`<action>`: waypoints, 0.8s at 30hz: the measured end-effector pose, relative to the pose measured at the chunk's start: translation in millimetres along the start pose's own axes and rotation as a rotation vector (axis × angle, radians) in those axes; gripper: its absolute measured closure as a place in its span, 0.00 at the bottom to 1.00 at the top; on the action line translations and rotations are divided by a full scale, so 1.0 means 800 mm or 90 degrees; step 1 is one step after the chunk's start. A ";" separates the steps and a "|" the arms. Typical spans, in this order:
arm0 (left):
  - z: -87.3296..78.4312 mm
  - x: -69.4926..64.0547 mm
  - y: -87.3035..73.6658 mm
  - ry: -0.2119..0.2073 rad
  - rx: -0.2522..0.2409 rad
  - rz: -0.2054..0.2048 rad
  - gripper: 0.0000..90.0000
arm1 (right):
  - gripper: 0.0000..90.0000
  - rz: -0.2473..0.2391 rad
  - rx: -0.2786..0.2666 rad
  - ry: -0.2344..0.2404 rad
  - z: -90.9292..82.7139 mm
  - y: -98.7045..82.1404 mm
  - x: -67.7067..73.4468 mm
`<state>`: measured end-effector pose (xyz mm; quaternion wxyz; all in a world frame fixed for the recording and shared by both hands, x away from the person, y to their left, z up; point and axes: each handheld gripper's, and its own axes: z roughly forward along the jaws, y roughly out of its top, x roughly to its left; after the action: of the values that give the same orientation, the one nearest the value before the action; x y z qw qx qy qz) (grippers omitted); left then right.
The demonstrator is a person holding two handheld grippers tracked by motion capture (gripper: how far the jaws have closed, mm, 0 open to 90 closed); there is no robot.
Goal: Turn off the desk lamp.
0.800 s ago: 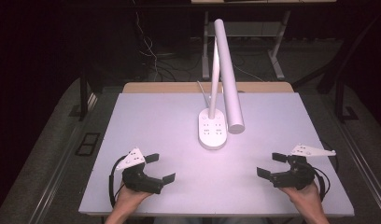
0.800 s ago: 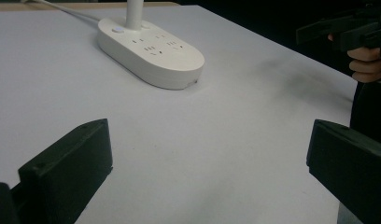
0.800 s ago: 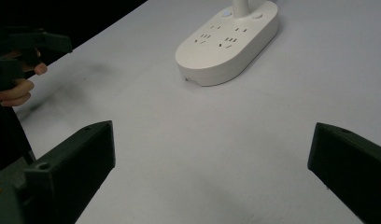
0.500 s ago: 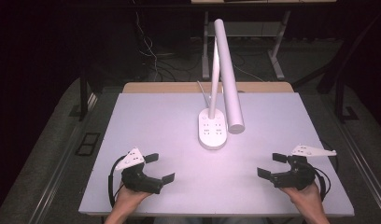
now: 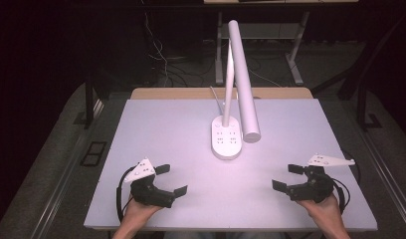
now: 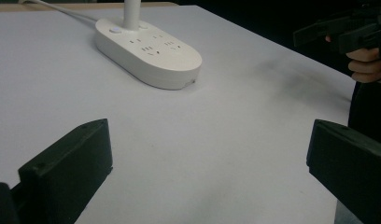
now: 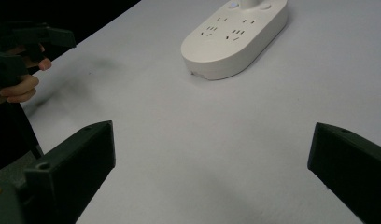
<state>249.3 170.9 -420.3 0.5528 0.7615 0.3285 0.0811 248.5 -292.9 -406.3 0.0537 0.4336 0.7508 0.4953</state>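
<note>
A white desk lamp stands at the middle of the white table [image 5: 166,129]. Its oval base [image 5: 226,138] carries several sockets, and its long tube head [image 5: 243,84] leans over the base's right side. The base also appears far ahead in the left gripper view [image 6: 149,44] and in the right gripper view [image 7: 235,35]. My left gripper [image 5: 171,180] rests open near the front left edge, nothing between its jaws. My right gripper [image 5: 287,177] rests open near the front right edge, also empty. Both point inward toward the lamp.
A white cord [image 5: 216,97] runs from the lamp base to the table's back edge. A wooden strip [image 5: 191,93] borders the far side. Dark floor, cables and table legs [image 5: 295,64] lie beyond. A wide stretch of bare tabletop separates the grippers from the lamp.
</note>
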 end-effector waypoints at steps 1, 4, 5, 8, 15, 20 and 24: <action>0.000 0.000 0.000 0.000 -0.002 0.000 0.00 | 0.01 -0.001 0.001 -0.001 0.000 0.000 0.000; -0.001 0.000 0.000 0.000 -0.004 -0.002 0.00 | 0.01 0.001 0.000 -0.003 -0.001 0.003 -0.002; -0.002 0.001 0.000 0.000 -0.005 -0.002 0.00 | 0.01 0.002 0.001 -0.004 -0.001 0.004 -0.002; -0.002 0.001 0.000 0.001 -0.005 -0.006 0.00 | 0.01 0.003 0.007 -0.004 0.000 0.008 -0.003; -0.002 0.001 -0.001 0.001 -0.005 -0.006 0.00 | 0.01 -0.001 0.016 0.001 0.001 0.020 -0.005; -0.002 0.001 -0.001 0.002 -0.005 -0.006 0.00 | 0.01 -0.003 0.027 0.008 0.004 0.028 -0.007; -0.002 0.002 -0.001 0.002 -0.005 -0.007 0.00 | 0.01 -0.009 0.033 0.010 0.007 0.034 -0.007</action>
<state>249.4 172.9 -420.6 0.5554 0.7576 0.3333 0.0805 271.2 -289.7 -389.1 0.0401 0.4258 0.7667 0.4788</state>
